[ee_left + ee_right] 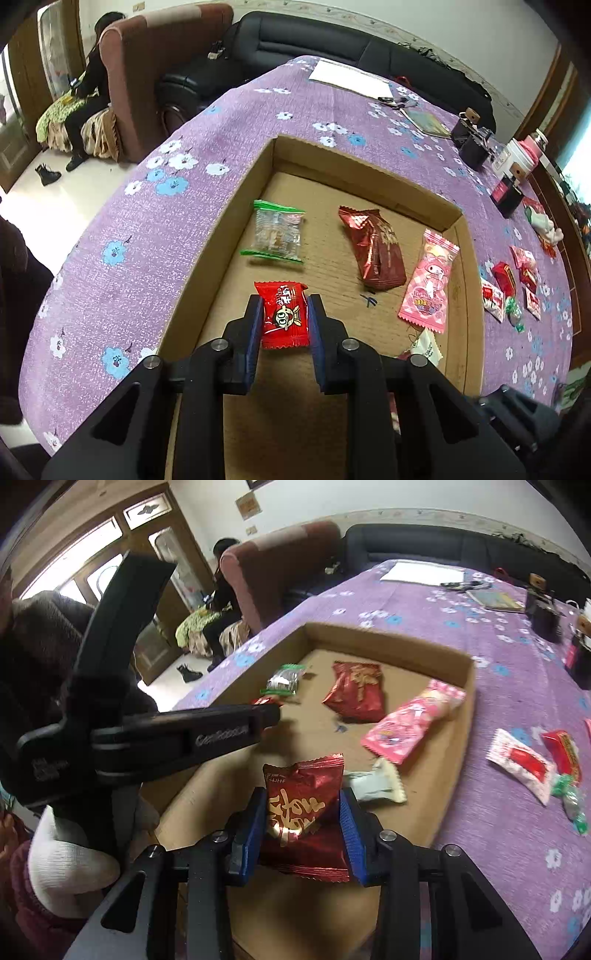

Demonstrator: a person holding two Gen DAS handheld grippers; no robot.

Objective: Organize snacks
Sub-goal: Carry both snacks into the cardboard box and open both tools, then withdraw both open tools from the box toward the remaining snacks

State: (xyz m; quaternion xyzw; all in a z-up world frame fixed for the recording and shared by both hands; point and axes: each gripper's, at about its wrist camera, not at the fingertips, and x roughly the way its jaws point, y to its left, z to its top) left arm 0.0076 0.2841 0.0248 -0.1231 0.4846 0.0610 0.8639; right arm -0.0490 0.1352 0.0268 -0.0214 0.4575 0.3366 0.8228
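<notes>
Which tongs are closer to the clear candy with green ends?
Left. The left tongs, clamped on a red candy, sit just short of the clear green-edged candy in the box. The right tongs, holding a dark red packet, are farther back.

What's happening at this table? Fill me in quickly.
A person is sorting snacks into a cardboard box using two handheld grippers. The left gripper is clamped on a bright red candy packet over the box. The right gripper grips a dark red foil packet. Several snacks already lie inside; a few loose candies remain on the purple tablecloth.
</notes>
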